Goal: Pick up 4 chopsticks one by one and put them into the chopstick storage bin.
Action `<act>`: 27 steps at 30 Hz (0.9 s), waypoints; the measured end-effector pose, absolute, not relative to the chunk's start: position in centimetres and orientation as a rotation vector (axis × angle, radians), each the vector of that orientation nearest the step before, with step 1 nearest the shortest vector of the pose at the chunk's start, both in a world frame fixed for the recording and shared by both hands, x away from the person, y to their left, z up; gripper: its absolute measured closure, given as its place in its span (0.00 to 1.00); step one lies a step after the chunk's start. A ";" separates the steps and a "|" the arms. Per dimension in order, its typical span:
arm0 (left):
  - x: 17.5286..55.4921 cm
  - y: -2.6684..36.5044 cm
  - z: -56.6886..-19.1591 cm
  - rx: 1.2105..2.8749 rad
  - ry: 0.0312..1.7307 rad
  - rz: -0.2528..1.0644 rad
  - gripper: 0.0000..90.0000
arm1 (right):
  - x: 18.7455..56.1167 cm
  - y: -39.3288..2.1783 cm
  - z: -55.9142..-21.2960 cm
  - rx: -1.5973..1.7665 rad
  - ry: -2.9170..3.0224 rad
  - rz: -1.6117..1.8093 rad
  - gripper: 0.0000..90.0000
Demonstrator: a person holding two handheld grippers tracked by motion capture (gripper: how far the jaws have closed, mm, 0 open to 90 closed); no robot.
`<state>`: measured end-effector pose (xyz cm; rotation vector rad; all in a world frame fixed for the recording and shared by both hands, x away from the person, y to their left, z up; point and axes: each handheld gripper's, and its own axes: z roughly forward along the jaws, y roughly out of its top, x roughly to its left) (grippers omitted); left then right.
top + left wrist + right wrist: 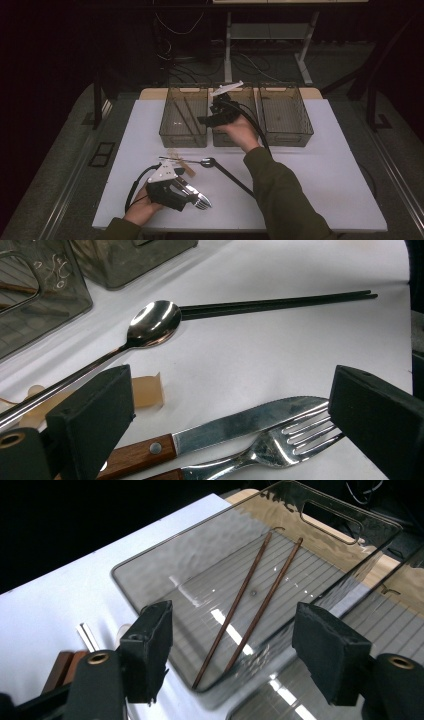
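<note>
Over middle bin (pixel 235 136), right gripper (pixel 210 119) hovering, open

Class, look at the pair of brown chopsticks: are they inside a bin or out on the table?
Inside. The brown chopsticks lie flat on the ribbed floor of the left clear bin, enclosed by its walls.

My right gripper (pixel 232 652): jaws apart, nothing between | brown chopsticks (pixel 250 605): pair lying inside clear bin (pixel 150 575), running 7 to 1 o'clock | second bin (pixel 370 615): at 3 o'clock, alongside
</note>
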<state>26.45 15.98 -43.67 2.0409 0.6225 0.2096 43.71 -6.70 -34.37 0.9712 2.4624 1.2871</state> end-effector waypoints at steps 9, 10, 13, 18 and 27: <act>26.6 16.3 -43.7 2.034 0.637 0.205 0.05 | 41.2 -9.7 -34.8 0.911 2.472 1.313 0.32; 26.6 16.3 -43.7 2.032 0.640 0.203 0.05 | 41.0 -9.9 -34.9 0.907 2.473 1.316 0.32; 26.6 16.2 -43.6 2.029 0.644 0.202 0.05 | 39.9 -11.1 -35.3 0.902 2.466 1.333 0.31; 26.5 16.1 -43.7 2.041 0.647 0.209 0.05 | 38.4 -13.2 -36.0 0.916 2.464 1.345 0.31; 26.6 16.2 -43.8 2.035 0.671 0.226 0.05 | 35.9 -16.7 -37.1 0.897 2.484 1.341 0.31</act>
